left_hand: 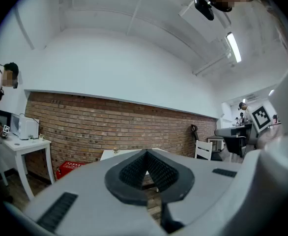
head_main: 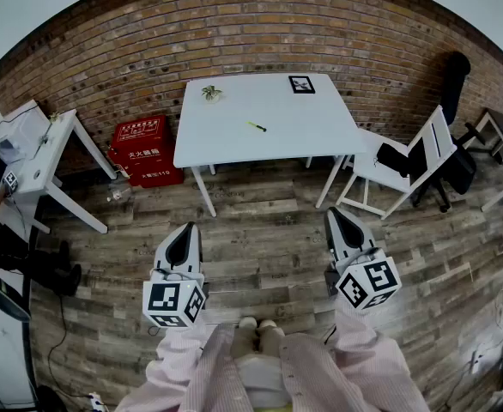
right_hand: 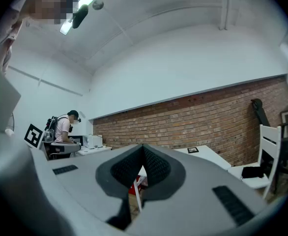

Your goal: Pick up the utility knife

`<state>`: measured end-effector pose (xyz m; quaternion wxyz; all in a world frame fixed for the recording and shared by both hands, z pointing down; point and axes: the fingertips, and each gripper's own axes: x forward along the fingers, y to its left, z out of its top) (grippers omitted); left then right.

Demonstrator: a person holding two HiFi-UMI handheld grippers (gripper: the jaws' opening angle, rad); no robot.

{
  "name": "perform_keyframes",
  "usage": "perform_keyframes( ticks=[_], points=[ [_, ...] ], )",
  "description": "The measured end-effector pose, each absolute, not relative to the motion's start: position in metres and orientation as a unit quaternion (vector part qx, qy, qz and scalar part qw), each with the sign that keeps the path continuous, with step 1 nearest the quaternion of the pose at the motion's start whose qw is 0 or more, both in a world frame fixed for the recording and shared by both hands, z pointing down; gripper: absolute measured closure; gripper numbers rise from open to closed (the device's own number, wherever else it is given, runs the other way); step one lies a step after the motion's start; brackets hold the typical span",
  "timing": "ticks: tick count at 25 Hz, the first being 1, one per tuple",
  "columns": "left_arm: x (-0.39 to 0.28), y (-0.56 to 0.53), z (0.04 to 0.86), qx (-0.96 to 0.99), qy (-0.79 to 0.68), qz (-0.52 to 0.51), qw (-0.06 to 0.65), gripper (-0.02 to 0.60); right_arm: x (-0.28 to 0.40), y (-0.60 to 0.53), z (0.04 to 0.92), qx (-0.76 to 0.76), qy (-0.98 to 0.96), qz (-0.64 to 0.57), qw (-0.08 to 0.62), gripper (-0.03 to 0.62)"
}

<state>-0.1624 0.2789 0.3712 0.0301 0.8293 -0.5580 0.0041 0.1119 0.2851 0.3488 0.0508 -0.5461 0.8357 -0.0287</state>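
Approach stage. Utility knife [head_main: 257, 127]: centre of table [head_main: 320, 136], untouched. Left gripper [head_main: 185, 229], right gripper [head_main: 334, 215]: jaws closed, empty, well apart from it. Next: step closer, open jaws.

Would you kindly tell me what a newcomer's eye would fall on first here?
A white table stands against the brick wall, with a small yellow knife lying near its middle. In the foreground, the left gripper and right gripper hang shut and empty over the wood floor.
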Motion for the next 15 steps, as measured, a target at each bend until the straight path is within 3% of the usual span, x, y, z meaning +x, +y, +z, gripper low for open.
perform_keyframes(
  ticks=[15],
  points=[
    [-0.131,0.281,0.376,0.823,-0.566,0.001,0.039,0.589,0.136,0.276,0.362,-0.539,0.841,-0.019,0.033,0.591]
  ],
)
